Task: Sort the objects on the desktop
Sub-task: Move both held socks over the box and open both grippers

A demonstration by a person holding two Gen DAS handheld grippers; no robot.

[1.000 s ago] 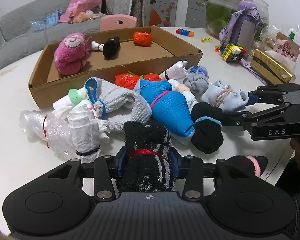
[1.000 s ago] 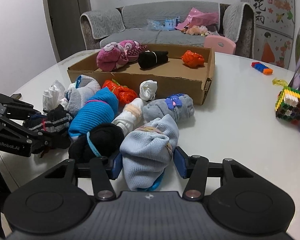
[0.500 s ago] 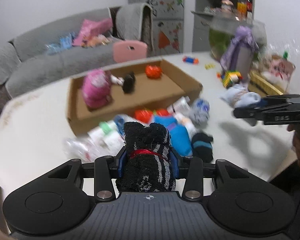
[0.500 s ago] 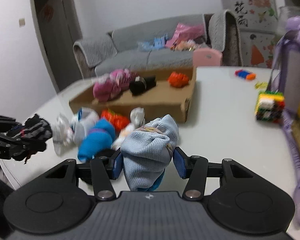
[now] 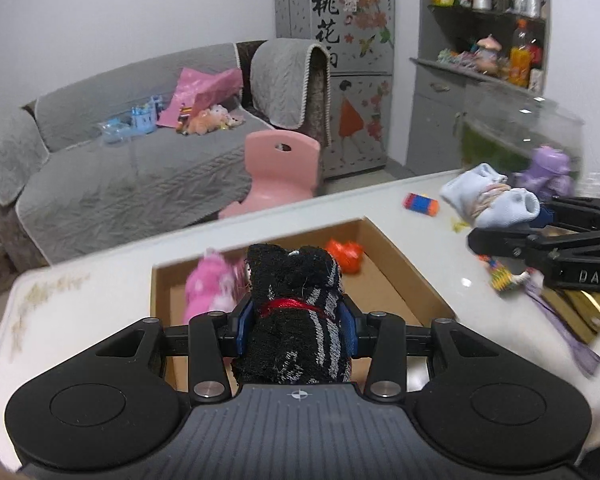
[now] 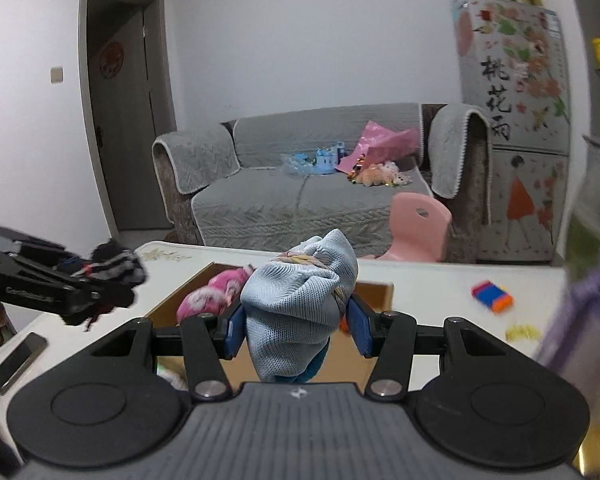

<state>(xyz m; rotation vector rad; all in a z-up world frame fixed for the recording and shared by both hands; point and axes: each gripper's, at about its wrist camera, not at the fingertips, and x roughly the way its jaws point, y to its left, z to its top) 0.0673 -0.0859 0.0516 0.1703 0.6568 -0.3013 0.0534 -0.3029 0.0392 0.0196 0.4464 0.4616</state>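
You held both bundles above the cardboard box (image 5: 416,284): left gripper (image 5: 296,322) clamped the black striped sock roll (image 5: 296,320), right gripper (image 6: 296,326) the pale blue one (image 6: 300,312). Next, probably, lowering and releasing inside.

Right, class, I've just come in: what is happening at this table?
A person holds a gripper in each hand. The left gripper is shut on a black striped sock bundle; the right gripper is shut on a pale blue sock bundle. Both hang above the cardboard box, where a pink bundle lies.
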